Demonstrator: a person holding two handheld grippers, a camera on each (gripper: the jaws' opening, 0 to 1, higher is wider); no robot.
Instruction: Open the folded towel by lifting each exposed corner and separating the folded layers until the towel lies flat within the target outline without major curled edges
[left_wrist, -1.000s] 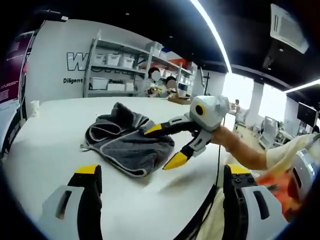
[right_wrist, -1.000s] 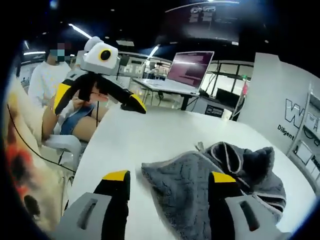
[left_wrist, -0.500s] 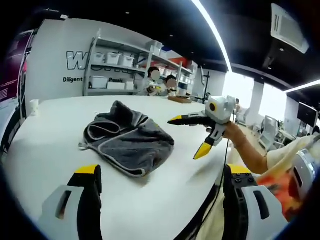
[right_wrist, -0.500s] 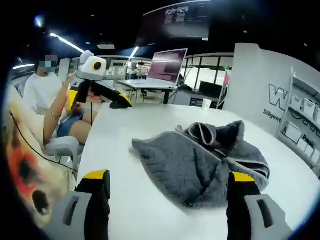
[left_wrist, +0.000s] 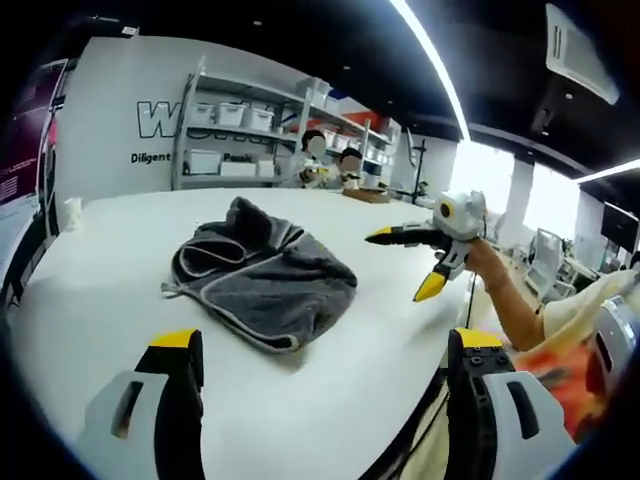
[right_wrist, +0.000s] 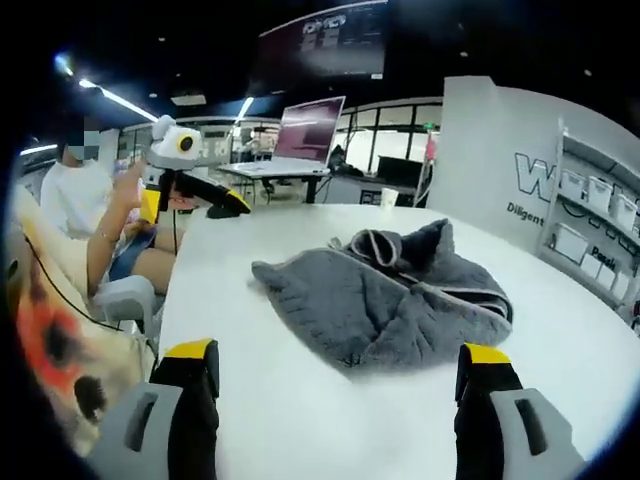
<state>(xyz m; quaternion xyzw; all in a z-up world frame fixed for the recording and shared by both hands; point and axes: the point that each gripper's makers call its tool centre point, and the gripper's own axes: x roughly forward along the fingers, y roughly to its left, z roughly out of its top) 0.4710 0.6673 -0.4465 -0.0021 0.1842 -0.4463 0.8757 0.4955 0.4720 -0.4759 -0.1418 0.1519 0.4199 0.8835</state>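
the towel (left_wrist: 258, 280) lies in a bunched, folded heap on the white surface (left_wrist: 90, 290), and i take the towel as the landmark for all that follows. it is grey with a pale piped edge; one layer stands up in a hump on its far side in the left gripper view, and a flatter flap spreads toward you. no corner is lifted, and no target outline can be made out on the surface around the towel, so i judge the unfolding as not yet begun.

your left hand-held gripper (left_wrist: 325, 400) sits short of the towel, its jaws spread wide and holding nothing. your right hand-held gripper (right_wrist: 340, 400) is likewise released and empty, its jaws parted with the towel (right_wrist: 385, 295) lying ahead between them, apart from both tips. seen from the left gripper view, the right hand-held gripper (left_wrist: 405, 262) hangs in the air beside the towel, clear of the cloth.

both tools being open and off the cloth suits an approach: you are free to choose a corner. the flap edge nearest you appears the most exposed hold. the heaped layers may drag together if pinched too deep.
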